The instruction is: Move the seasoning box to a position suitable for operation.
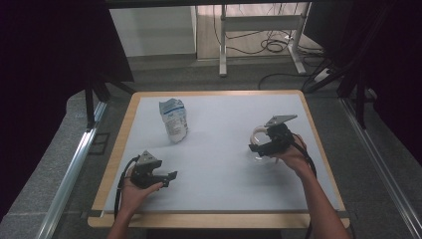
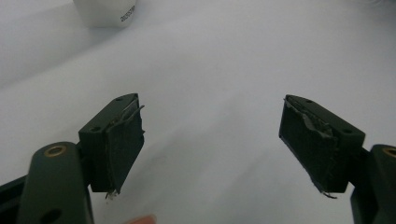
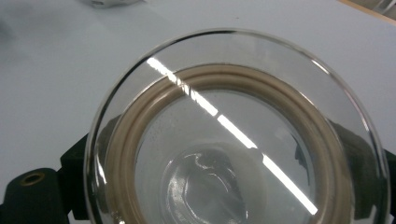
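Right tool (image 1: 261, 148) clamped on glass lid (image 3: 233, 135): rigid, slick, breakable, fairly heavy; best gripped below the rim, across the tan seal. Left tool (image 2: 210, 144) wide open, empty.

glossy clear glass lid (image 3: 243, 116) with a smooth beige rubbery ring (image 3: 140, 116); matt pale tabletop (image 1: 219, 164).

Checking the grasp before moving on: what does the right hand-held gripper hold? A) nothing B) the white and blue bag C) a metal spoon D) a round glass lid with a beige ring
D: the right hand-held gripper is shut on the glass lid, its jaws on either side.
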